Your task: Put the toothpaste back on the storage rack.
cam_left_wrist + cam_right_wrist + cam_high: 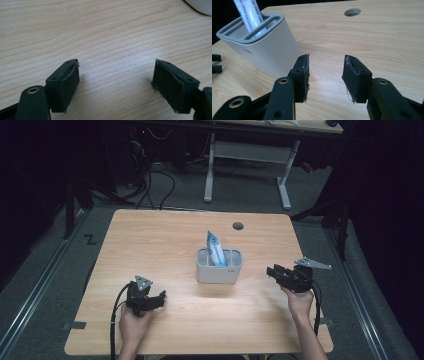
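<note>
In the high view, the holder (219, 266) with the blue-white packet (216, 249) is standing at the centre of the counter (150, 235), between the left gripper (161, 298) and the right gripper (272, 270). In the left gripper view, the jaws are standing wide open over bare wood. In the right gripper view, the jaws are gaping empty, with the holder (269, 50) at the upper left.

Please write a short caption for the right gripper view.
Open right claw beside a white holder with a tube standing inside, on a wooden table.
</note>
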The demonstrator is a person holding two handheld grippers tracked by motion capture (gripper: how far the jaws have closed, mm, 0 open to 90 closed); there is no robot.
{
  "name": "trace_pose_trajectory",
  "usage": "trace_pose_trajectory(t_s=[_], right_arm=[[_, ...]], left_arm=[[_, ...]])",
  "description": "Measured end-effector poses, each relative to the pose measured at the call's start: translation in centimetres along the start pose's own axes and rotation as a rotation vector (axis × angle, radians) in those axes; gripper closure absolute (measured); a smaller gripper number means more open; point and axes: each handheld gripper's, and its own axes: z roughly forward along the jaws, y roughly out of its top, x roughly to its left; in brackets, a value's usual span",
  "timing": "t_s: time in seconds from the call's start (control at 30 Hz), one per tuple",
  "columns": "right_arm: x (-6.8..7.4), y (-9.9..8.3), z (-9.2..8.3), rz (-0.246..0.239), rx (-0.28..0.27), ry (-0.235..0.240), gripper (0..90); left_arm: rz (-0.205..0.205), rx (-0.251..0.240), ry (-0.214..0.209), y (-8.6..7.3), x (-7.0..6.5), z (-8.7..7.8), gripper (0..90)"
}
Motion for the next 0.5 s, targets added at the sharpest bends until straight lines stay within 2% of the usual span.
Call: trace_pose_trajectory(t_s=[0.23,0.4,0.5], right_arm=[[-0.9,-1.0,0.5,0.028,0.022,-0.021,56.8],[-0.8,-1.2,0.9,-0.014,0.03,-0.06,56.7],[-1.1,-1.7,1.4,-0.019,0.045,-0.079,56.7]], left_arm=[[0.0,0.0,0.0,0.0,0.0,0.0,21.8],[0.0,0.0,0.0,0.0,0.0,0.0,21.7],[0.0,0.0,0.0,0.0,0.0,0.0,21.7]])
